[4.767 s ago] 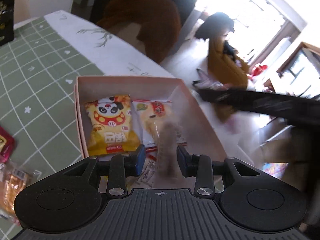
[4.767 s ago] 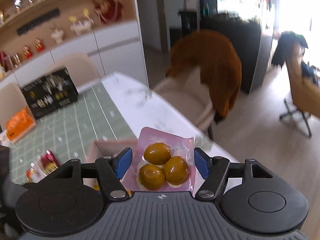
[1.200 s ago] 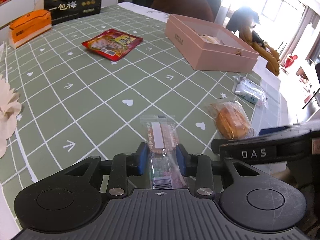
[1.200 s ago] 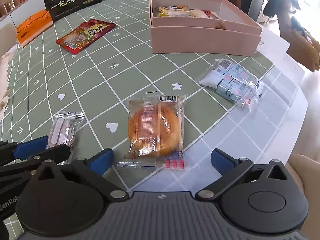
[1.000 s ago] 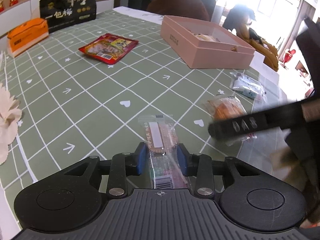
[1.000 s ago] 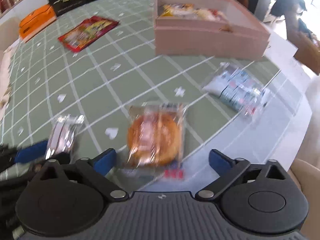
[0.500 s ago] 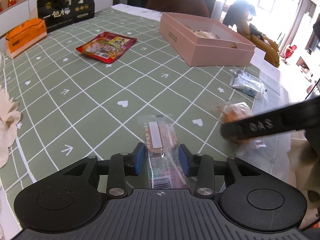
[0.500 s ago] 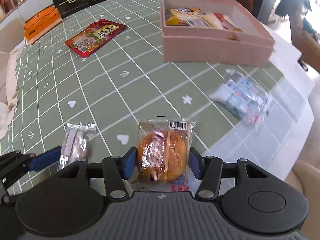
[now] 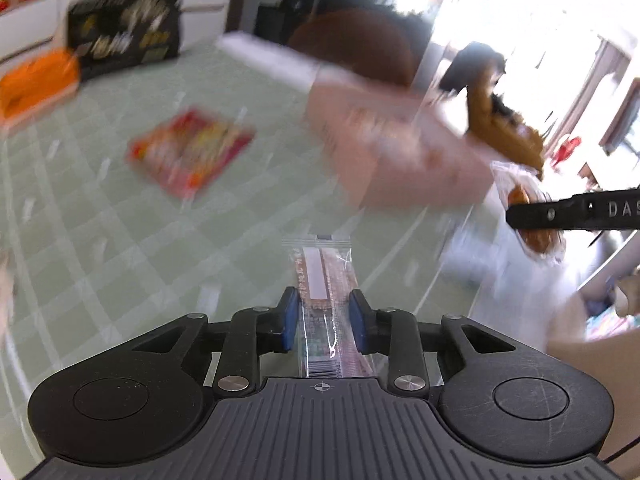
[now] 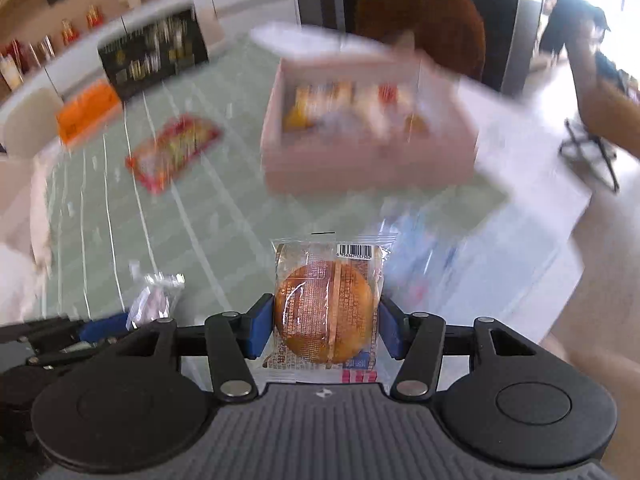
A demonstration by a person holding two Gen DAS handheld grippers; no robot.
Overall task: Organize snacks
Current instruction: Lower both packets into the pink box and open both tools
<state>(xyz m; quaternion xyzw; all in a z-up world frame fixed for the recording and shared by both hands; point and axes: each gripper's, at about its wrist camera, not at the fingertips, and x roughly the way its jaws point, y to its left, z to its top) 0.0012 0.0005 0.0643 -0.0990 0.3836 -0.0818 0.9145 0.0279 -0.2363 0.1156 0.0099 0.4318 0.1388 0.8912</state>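
My left gripper (image 9: 323, 312) is shut on a long clear-wrapped snack bar (image 9: 320, 280) and holds it above the green checked tablecloth (image 9: 100, 220). My right gripper (image 10: 326, 328) is shut on a round orange cake in a clear wrapper (image 10: 326, 312), also lifted. The pink snack box (image 10: 368, 120) stands ahead, open, with several packets inside; it also shows blurred in the left wrist view (image 9: 396, 148). The right gripper's finger and the cake show at the right of the left wrist view (image 9: 536, 216). The snack bar shows at lower left of the right wrist view (image 10: 156, 296).
A red snack packet (image 10: 172, 152) lies on the cloth left of the box. A blue-white packet (image 10: 424, 260) lies near the table's right edge. A black box (image 10: 154, 52) and an orange box (image 10: 88, 112) stand at the far side. A brown chair (image 10: 420, 16) stands behind the table.
Both grippers have lifted their snacks off the cloth and moved toward the pink box. The right gripper closed on the cake about half a second ago. The background is now motion-blurred.
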